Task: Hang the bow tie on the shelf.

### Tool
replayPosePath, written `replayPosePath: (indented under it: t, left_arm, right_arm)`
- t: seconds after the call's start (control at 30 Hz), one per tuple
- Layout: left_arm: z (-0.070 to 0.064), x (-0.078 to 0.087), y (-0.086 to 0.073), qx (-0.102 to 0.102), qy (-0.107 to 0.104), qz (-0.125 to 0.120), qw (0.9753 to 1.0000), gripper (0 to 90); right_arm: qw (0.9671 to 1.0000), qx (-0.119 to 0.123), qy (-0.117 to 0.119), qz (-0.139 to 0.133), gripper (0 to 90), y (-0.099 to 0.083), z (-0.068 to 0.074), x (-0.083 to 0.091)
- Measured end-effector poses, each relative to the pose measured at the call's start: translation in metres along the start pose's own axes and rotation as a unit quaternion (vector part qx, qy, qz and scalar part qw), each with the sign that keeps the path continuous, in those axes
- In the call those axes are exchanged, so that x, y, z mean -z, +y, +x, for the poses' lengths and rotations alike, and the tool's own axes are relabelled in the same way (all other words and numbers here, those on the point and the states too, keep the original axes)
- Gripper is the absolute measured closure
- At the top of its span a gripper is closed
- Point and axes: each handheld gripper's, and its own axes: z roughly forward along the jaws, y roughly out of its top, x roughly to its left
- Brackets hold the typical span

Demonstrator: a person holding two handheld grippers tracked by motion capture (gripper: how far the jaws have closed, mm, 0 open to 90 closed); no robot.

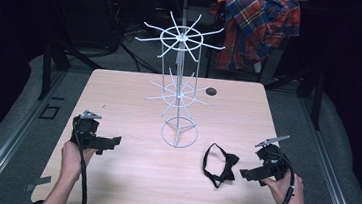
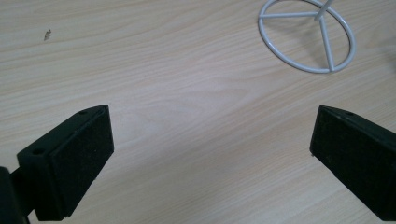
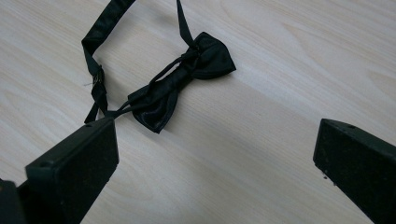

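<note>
Right gripper (image 1: 251, 174): jaws spread wide, holding nothing. The black satin bow tie with looped strap (image 3: 180, 84) lies flat on the table just ahead and left of it, long axis diagonal. Left gripper (image 1: 113, 140), also released, sits well apart.

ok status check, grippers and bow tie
Left gripper open, over bare table. Right gripper open, beside bow tie, not touching. Bow tie flat on table, near rack. Nothing in the way.
</note>
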Motion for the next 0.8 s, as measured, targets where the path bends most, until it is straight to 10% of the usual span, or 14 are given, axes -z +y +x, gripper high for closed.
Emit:
replayPosePath:
  t: [0.8]
  left_arm:
    - [0.0, -0.009, 0.002, -0.005, -0.023, 0.006, 0.9997, 0.0]
  right_arm:
    - [0.9998, 0.018, 0.013, -0.002, 0.4, 0.029, 0.008, -0.025]
